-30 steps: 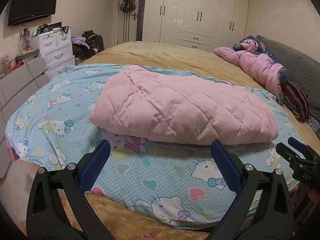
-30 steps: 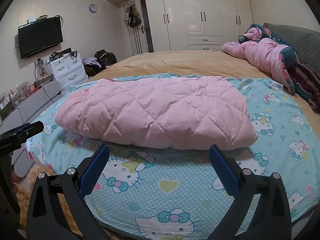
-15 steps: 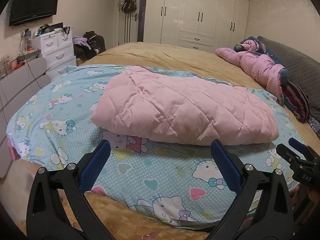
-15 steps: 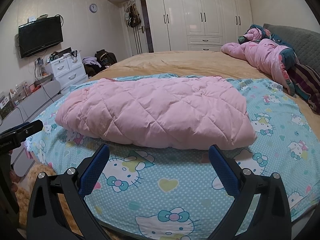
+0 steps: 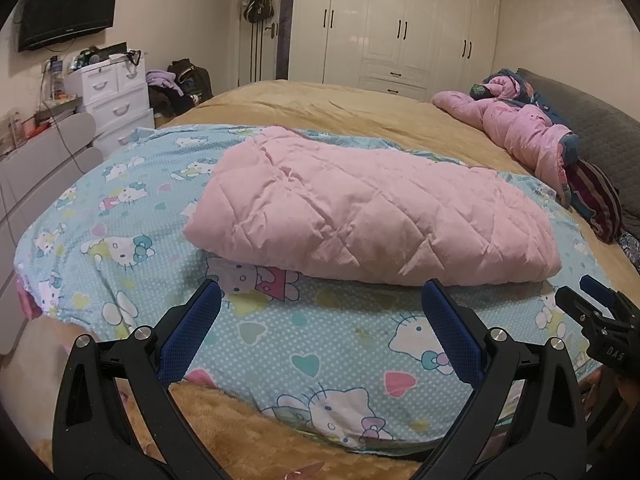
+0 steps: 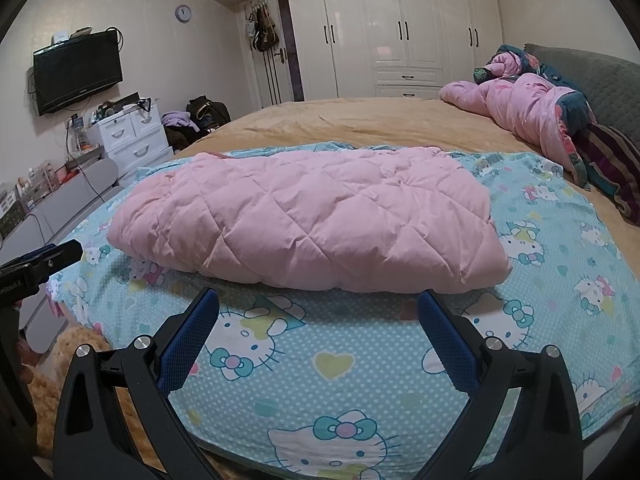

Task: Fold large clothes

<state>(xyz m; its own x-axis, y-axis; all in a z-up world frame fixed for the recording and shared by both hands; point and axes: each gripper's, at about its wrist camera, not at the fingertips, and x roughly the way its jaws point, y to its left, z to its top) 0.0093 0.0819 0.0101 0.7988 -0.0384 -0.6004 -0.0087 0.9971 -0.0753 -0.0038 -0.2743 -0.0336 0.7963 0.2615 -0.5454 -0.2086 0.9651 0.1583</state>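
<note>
Our left claw hangs wide open and empty, and so does our right claw, both just short of the near edge. Ahead lies the pink quilted coat, folded into a long bundle on the Hello Kitty sheet. We judge another fold comes next: grip the bundle's ends and bring them together.

Left tool slightly nearer quilt
</note>
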